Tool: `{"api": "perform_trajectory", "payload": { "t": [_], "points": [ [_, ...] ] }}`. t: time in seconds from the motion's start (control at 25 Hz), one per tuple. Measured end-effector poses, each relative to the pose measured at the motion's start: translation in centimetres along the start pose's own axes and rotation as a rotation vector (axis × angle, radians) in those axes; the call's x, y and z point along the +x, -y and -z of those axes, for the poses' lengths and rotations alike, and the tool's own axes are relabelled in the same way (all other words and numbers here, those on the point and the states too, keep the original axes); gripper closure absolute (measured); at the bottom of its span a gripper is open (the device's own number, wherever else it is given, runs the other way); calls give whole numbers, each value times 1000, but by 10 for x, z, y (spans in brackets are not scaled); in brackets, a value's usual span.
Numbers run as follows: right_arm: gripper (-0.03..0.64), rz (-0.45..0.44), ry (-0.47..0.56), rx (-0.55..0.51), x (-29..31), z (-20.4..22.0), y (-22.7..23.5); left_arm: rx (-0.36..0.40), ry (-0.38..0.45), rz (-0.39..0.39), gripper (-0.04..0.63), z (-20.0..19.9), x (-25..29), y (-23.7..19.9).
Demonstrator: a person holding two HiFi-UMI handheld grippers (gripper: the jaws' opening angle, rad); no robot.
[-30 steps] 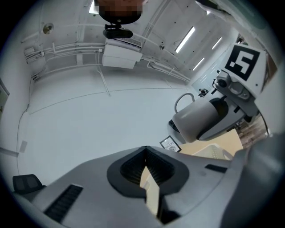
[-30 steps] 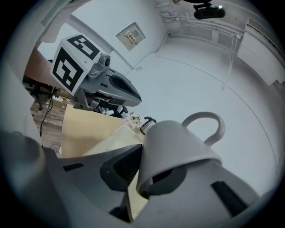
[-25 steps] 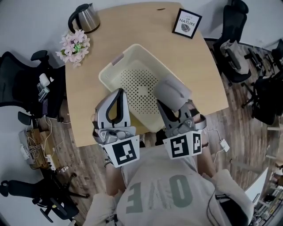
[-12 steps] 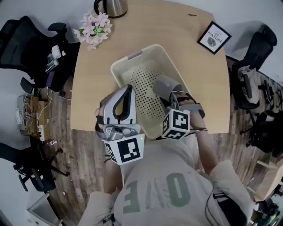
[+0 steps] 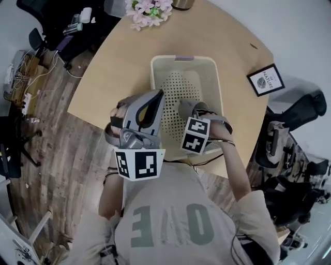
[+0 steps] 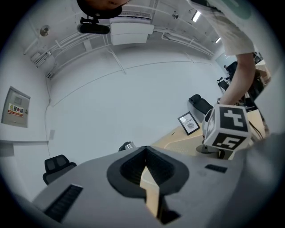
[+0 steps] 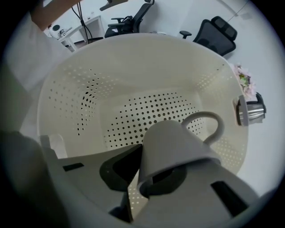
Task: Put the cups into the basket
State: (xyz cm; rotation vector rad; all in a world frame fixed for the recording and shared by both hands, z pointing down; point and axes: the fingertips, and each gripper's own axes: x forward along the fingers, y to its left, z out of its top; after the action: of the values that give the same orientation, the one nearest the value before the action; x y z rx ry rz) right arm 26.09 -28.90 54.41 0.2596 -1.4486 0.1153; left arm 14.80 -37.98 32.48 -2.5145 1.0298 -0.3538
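A cream perforated basket [image 5: 182, 64] stands on the wooden table [image 5: 114, 67]. My right gripper [image 5: 189, 109] reaches over the basket's near rim and is shut on a white cup [image 7: 174, 141]. The cup lies tilted with its handle [image 7: 209, 120] up and to the right, above the dotted basket floor [image 7: 151, 111]. In the head view the cup is mostly hidden by the gripper. My left gripper [image 5: 151, 103] hovers at the basket's near left corner. Its jaws are shut with nothing between them [image 6: 146, 153], and it points up at the far wall.
A framed picture [image 5: 265, 80] stands at the table's right edge. Pink flowers [image 5: 149, 9] and a steel kettle [image 7: 248, 111] sit at the far end. Office chairs [image 5: 289, 124] stand around the table. The person's shirt fills the bottom of the head view.
My right gripper has moved forward and down into the basket with the cup. The left gripper has stayed by the basket's near left corner. The head camera has swung round.
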Motion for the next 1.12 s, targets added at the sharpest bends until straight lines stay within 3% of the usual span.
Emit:
{"api": "perform_trajectory", "payload": {
  "t": [0.24, 0.48, 0.72, 1.12],
  "points": [
    [583, -60, -129, -173, 30, 2, 10, -46, -89, -87, 586, 31, -17, -12],
    [583, -105, -160, -265, 41, 1, 0, -84, -141, -137, 586, 55, -41, -24],
    [577, -80, -168, -245, 40, -5, 4, -99, -172, -188, 586, 66, -57, -35],
    [566, -16, -104, -199, 11, -14, 6, -70, -127, -154, 586, 47, -52, -28]
  ]
}}
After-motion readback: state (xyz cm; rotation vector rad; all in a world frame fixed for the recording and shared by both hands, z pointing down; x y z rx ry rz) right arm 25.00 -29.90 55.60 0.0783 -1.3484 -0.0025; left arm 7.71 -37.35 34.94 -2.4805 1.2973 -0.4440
